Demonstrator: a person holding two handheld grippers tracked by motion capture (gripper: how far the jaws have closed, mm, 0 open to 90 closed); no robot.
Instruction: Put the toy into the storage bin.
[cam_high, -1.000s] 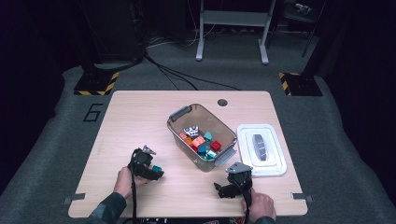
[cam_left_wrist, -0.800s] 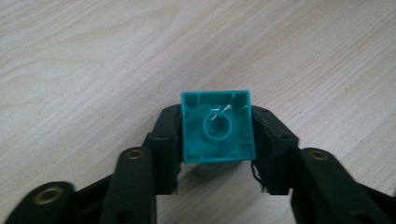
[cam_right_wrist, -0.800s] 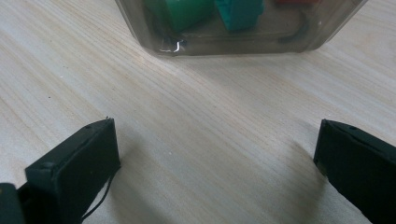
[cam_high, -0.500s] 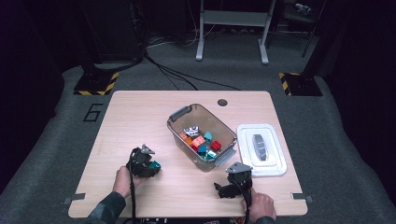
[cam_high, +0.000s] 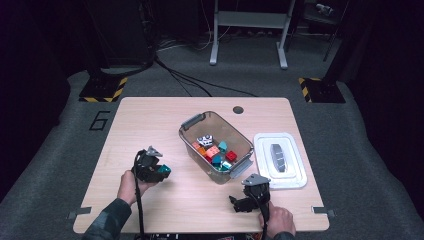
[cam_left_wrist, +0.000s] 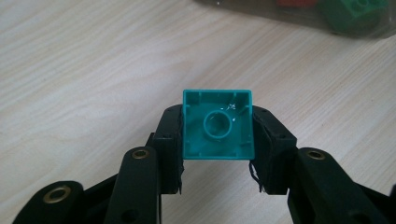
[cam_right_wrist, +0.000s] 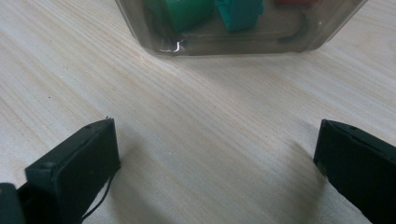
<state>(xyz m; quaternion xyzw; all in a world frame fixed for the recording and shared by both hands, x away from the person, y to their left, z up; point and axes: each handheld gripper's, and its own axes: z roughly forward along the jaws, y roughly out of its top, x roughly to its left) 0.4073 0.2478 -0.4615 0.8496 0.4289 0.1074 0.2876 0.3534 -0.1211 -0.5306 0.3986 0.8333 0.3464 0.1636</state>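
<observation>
A teal square plastic building brick (cam_left_wrist: 217, 125) is sitting pinched between the two black jaws of my left gripper (cam_left_wrist: 217, 140), its hollow underside with the round centre tube facing the left gripper view's camera. I am holding it clear of the pale wood-grain table (cam_high: 150, 120), over the near left part of the tabletop; in the high view the brick (cam_high: 164, 170) is showing as a teal spot at the tip of the left gripper (cam_high: 159, 171), with my left hand (cam_high: 131, 186) wrapped around the body behind it.

To the right, near the middle of the table, a clear smoky plastic bin with grey latch handles (cam_high: 190, 131) is holding a jumble of red, orange, teal, green and white bricks (cam_high: 214, 150). Its edge is showing at the top of the left gripper view, well apart from the held brick.

I am resting my right gripper (cam_high: 236, 204) low over the near right part of the table, its jaws spread wide with bare wood between them, facing the bin's near wall (cam_right_wrist: 233, 39). Beside the bin, on its right, a white rectangular lid (cam_high: 295, 177) is lying flat.
</observation>
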